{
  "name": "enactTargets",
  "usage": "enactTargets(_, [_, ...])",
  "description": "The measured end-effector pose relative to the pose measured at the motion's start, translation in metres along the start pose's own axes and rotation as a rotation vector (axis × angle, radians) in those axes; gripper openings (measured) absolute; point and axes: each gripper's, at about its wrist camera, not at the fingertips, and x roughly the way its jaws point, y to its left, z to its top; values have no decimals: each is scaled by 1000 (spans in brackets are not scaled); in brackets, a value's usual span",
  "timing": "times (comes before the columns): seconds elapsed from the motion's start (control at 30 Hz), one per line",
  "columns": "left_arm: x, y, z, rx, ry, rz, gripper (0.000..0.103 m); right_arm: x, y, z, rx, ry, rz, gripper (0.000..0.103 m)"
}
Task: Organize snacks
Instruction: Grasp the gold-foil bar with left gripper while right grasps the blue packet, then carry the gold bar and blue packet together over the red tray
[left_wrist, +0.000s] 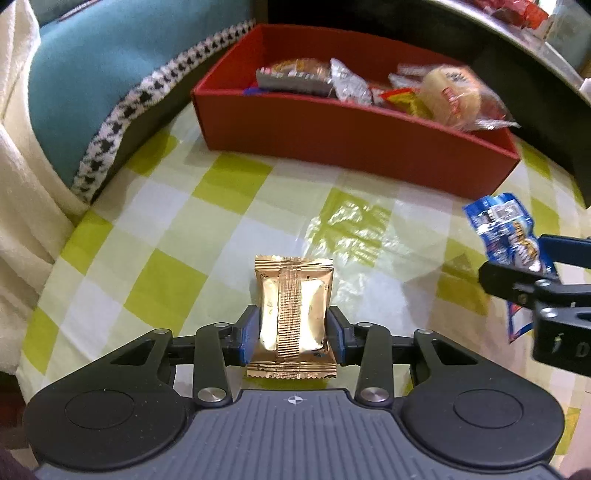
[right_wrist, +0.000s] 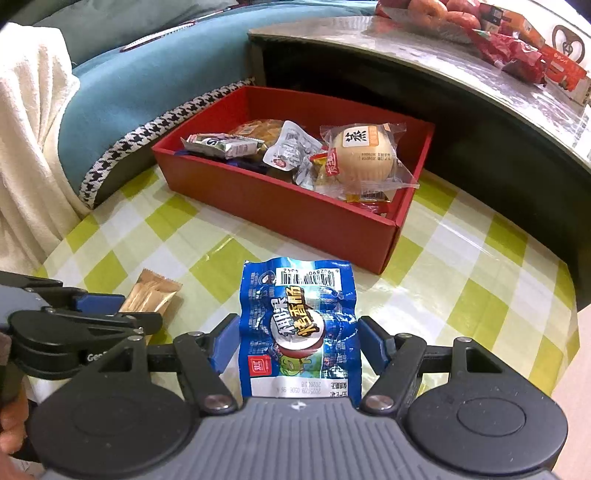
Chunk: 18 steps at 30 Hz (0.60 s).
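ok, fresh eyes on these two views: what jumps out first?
Both grippers hold a snack: the left gripper pinches a gold packet, and the right gripper holds a blue packet. Ahead of both, a red box sits on the green-checked tablecloth, already holding several wrapped snacks, including a round pale bun.

Both views are bright and evenly lit, with white glare on the glossy green-and-white checked plastic-covered surface (left_wrist: 207, 206) at frame centre. Fisheye bending curves the edges, and the left view's upper right is blurred.
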Motion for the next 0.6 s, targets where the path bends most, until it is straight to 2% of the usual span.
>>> enactTargets(0.6, [-28, -6, 15, 10, -138, 16, 47, -9, -4, 14, 4, -62, -6, 71])
